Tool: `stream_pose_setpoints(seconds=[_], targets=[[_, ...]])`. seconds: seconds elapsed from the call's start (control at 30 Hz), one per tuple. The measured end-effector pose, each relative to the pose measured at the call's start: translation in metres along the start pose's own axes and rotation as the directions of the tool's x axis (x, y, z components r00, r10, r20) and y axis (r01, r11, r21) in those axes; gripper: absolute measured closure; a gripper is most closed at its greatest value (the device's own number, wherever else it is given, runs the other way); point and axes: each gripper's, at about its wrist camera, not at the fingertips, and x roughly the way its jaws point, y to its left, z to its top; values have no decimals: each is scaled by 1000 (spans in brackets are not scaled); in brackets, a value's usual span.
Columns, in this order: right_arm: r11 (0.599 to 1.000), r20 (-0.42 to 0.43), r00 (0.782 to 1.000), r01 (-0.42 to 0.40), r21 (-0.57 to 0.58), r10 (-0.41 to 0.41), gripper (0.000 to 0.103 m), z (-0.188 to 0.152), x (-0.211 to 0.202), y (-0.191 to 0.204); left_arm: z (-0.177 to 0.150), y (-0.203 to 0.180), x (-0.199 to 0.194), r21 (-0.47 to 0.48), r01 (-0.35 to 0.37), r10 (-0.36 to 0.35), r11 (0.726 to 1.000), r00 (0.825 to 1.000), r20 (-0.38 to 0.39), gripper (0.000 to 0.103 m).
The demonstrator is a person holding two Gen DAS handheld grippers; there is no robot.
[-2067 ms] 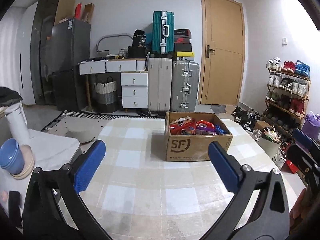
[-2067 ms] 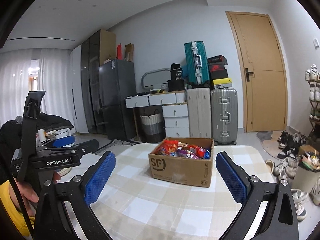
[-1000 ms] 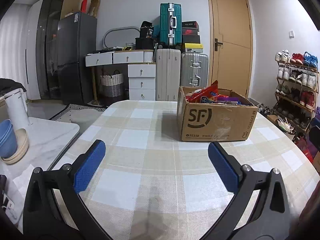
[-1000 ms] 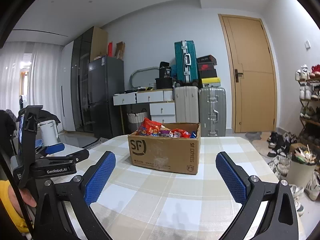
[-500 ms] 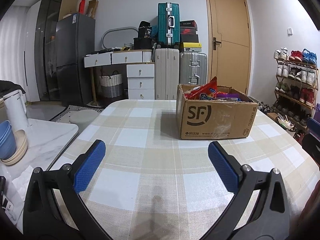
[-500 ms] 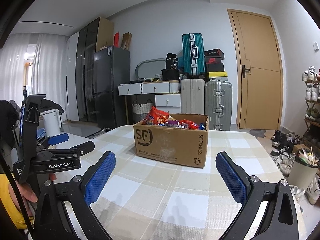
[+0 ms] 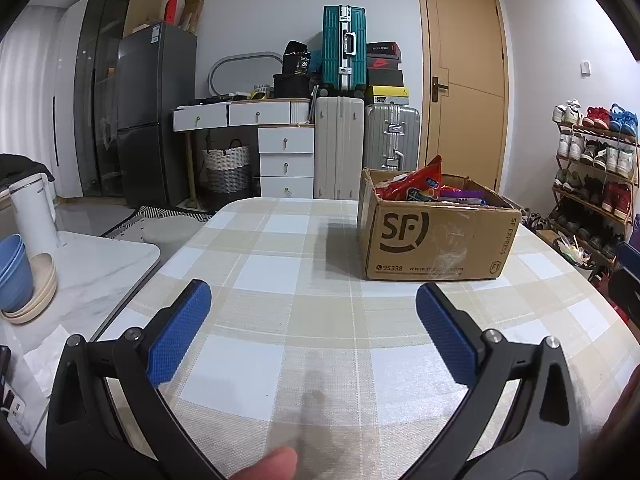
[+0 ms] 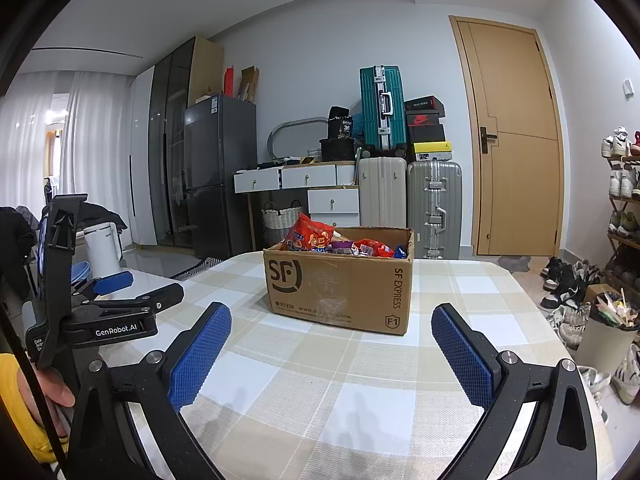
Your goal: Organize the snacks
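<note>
Snacks (image 8: 320, 242) fill an open cardboard box (image 8: 340, 288) on the checked tablecloth (image 7: 320, 312), ahead of both our grippers and well apart from them.

Left gripper (image 7: 312, 316): blue pads spread wide, nothing between them, hovering above the near part of the table. A fingertip (image 7: 266, 464) of ours shows at the bottom edge of that view.

Right gripper (image 8: 332, 340): jaws likewise wide, nothing held. In its view the left gripper sits off to the left side, held by a hand (image 8: 48, 388) in a yellow sleeve (image 8: 24, 412).

Box: long axis runs roughly across our view; the broad face printed "SF" turns toward us, the short end marked "SF EXPRESS" points right. From the left wrist it stands right of centre; from the right wrist, near centre. Top flaps open.

Contents: a red-orange bag (image 8: 310, 236) stands tallest at the box's left end, tilted; purple, red and blue packets lie beside it, too small to read.

Farther out: suitcases (image 7: 344, 56), white drawers (image 7: 286, 160), a fridge (image 7: 154, 116), a door (image 7: 464, 92), a shoe rack (image 7: 596, 172). Blue bowls (image 7: 14, 268) sit on a side table at left.
</note>
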Motion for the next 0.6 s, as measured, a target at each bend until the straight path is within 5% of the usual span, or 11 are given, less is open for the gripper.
stream_pose_setpoints(seconds=[0.6], targets=[[1000, -2, 1000, 0, 2, 0, 1, -1, 0, 0, -4, 4, -9, 19, -22, 22, 1000, 999, 25, 0]])
